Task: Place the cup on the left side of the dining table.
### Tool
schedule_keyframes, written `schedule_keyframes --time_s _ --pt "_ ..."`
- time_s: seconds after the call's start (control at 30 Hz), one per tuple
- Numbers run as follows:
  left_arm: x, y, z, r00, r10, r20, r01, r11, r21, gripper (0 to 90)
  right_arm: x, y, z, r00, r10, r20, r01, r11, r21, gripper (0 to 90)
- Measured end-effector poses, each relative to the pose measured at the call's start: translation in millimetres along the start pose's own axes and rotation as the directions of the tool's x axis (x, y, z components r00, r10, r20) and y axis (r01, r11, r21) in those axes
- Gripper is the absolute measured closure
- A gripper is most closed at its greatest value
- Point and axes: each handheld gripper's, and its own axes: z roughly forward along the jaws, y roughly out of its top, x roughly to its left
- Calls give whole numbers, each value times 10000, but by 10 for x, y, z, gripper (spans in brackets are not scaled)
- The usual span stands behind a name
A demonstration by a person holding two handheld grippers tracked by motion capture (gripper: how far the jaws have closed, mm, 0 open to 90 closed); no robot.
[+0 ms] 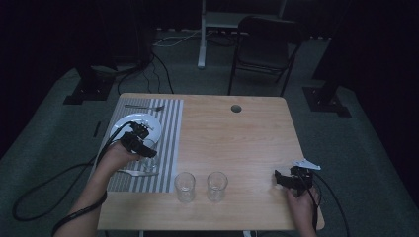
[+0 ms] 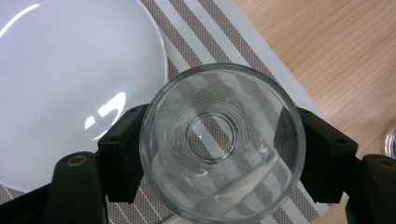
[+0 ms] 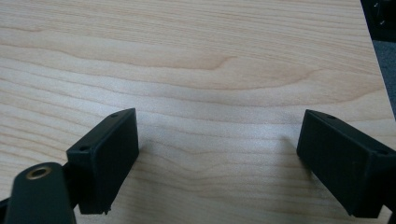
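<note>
Gripping the drinking glass [image 2: 223, 142] in your left hand-held gripper [image 2: 219, 154], you are hovering beside the white plate [image 2: 70, 70]. Lowering carelessly risks clinking its rim; your right hand-held gripper [image 3: 217, 158] is gaping empty.

high view dim and underexposed; room around the table [image 1: 237, 133] near black, detail soft. left gripper view bright and even; white glare patch on the plate [image 2: 70, 93], thin highlights on the glass [image 2: 223, 142] rim, base sharp. right gripper view bright, wood grain crisp, faint soft shadows beside the jaws, near edges slightly blurred
</note>
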Motion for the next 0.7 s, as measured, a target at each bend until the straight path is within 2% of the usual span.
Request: schedule_keyframes --time_s 0.17,0.23,0.3,0.37,0.4,0.43,0.5,0.53,0.57,0.6,0.7 --pt "-1 -23 6 9995 -292 -73 292 9995 -121 279 0 0 0 10000 -5 0 5 10000 0 124" --pt "12 -38 0 9990 -437 40 438 9988 -237 278 0 0 0 10000 -5 0 5 10000 1 124" --pt "11 -49 -2 9985 -478 273 486 9984 -286 184 -1 0 0 10000 -9 -1 9 10000 0 124" --pt "2 -56 -2 9987 -453 220 459 9985 -288 184 -1 0 0 10000 -6 -1 6 10000 -1 124" --pt "1 -63 -1 9980 -531 345 543 9979 -341 183 0 0 0 10000 -2 -1 2 10000 0 124" --pt "3 -69 0 9980 -569 278 581 9974 -425 173 -1 0 0 10000 -7 -1 7 10000 0 124" --pt "13 -88 2 9965 -676 496 699 9965 -461 103 0 0 0 10000 -5 0 5 10000 0 124" --pt "13 -88 2 9965 -676 496 699 9965 -461 102 0 0 0 10000 -5 0 5 10000 0 124" --pt "17 -119 9 9950 -833 557 861 9950 -499 102 0 0 0 10000 -5 -1 5 10000 1 124" --pt "19 -138 10 9931 -933 704 972 9938 -536 0 0 0 0 10000 0 -1 0 10000 0 124" --pt "13 -214 15 9907 -1139 747 1191 9904 -697 1 0 0 0 10000 -2 -1 2 10000 -2 124"
